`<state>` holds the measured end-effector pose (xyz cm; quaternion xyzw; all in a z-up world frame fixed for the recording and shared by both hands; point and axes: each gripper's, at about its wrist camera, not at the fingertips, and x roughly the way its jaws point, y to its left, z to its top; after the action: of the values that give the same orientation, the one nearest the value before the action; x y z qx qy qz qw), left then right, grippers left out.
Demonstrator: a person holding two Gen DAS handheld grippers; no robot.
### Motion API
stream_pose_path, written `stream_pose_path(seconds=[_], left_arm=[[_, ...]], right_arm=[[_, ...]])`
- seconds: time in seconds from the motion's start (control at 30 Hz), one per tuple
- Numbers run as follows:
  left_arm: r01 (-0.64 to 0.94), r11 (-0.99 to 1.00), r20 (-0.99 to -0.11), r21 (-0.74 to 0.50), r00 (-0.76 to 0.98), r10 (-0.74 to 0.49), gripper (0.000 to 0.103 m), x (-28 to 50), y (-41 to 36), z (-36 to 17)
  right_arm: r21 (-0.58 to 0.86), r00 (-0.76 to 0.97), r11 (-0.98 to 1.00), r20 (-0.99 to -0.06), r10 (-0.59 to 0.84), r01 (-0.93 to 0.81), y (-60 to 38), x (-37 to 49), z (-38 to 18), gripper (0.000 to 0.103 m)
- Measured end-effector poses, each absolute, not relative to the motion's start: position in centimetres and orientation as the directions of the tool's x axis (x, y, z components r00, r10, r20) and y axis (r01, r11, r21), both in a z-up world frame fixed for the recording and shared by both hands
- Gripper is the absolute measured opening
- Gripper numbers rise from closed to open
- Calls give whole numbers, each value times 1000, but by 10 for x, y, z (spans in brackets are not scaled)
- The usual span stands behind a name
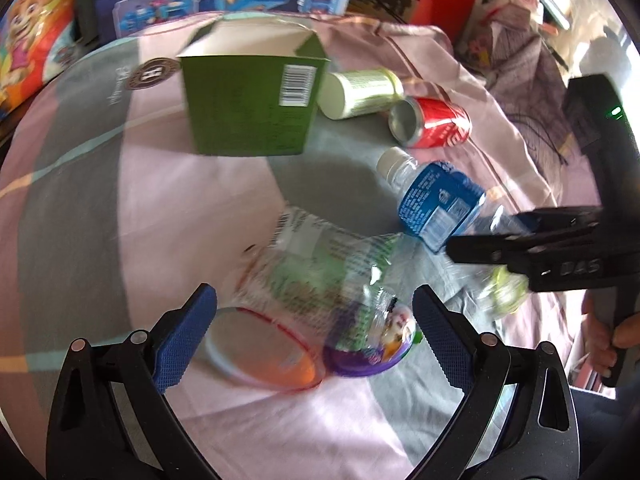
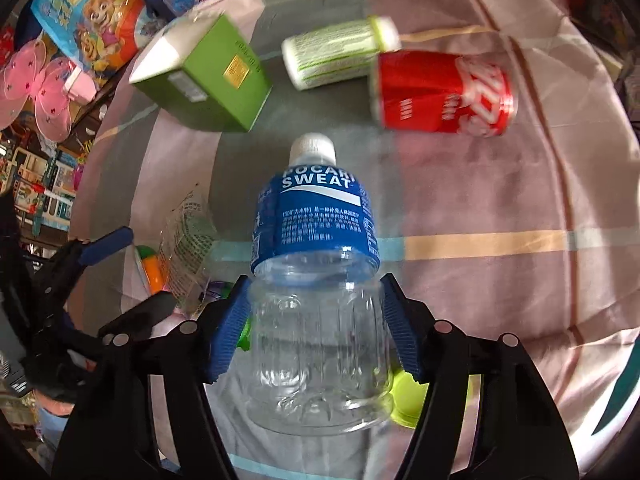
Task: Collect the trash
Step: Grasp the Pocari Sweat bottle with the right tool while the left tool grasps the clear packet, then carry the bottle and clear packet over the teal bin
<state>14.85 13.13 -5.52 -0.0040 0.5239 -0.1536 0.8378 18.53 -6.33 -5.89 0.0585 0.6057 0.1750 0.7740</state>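
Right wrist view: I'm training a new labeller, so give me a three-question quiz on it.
1. True or false: the right gripper has its pads on the clear bottle.
2. The red can is: A) upright B) lying on its side C) crushed flat.
3. What colour is the box?

Key: 1 true; 2 B; 3 green.

Both wrist cameras look steeply down, close over the bedsheet [image 1: 120,200] (sharing its litter).
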Motion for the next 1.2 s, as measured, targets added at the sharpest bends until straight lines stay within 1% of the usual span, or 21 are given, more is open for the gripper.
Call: stream_pose_path(seconds=[0.27, 0.33, 0.4, 0.5, 0.53, 0.57, 0.6, 0.63, 0.77, 0.8, 0.9, 1.03, 1.1, 1.17, 1.2], left_arm=[[298, 950, -920, -97, 337, -200, 98, 171, 104, -83], [298, 953, -925, -64, 339, -169, 98, 176, 100, -89], [297, 953, -918, -57, 359, -167, 98, 178, 100, -89], [284, 955, -905, -84, 379, -192, 88, 180, 103, -86], [280, 956, -904, -85, 382, -192, 82, 181, 103, -84], [274, 958, -903, -86, 385, -191, 78, 182, 103, -83], [264, 961, -902, -83, 391, -185, 71, 183, 103, -82], [258, 963, -901, -82, 394, -182, 68, 184, 103, -81], [243, 965, -897, -101, 398, -194, 63, 185, 100, -79], [249, 961, -894, -117, 394, -211, 58, 187, 97, -78], [274, 950, -887, -148, 388, -250, 56, 190, 81, -75], [290, 947, -884, -139, 393, -251, 55, 191, 63, -77], [281, 950, -885, -133, 398, -242, 54, 193, 59, -79], [269, 953, -883, -139, 402, -242, 54, 193, 59, -77], [264, 953, -881, -147, 403, -247, 53, 193, 59, -74]], right_arm=[[306, 222, 938, -915, 337, -163, -97, 186, -59, 63], [305, 218, 939, -917, 335, -159, -101, 188, -62, 63], [296, 221, 943, -920, 325, -155, -106, 191, -64, 63], [280, 230, 949, -924, 307, -142, -114, 198, -66, 63], [278, 229, 951, -925, 303, -137, -118, 199, -67, 63], [273, 227, 953, -927, 297, -131, -123, 201, -69, 63], [268, 227, 955, -929, 291, -126, -128, 201, -70, 63], [262, 227, 957, -932, 284, -122, -132, 201, -71, 63], [254, 226, 963, -937, 267, -86, -153, 202, -77, 64], [254, 223, 964, -938, 266, -81, -157, 204, -79, 65], [260, 217, 963, -938, 270, -73, -158, 211, -85, 67], [262, 217, 961, -937, 274, -85, -155, 217, -90, 69], [260, 241, 960, -930, 277, -100, -155, 216, -89, 63], [238, 268, 964, -927, 263, -122, -152, 212, -84, 63], [253, 270, 960, -922, 278, -124, -154, 210, -82, 62]])
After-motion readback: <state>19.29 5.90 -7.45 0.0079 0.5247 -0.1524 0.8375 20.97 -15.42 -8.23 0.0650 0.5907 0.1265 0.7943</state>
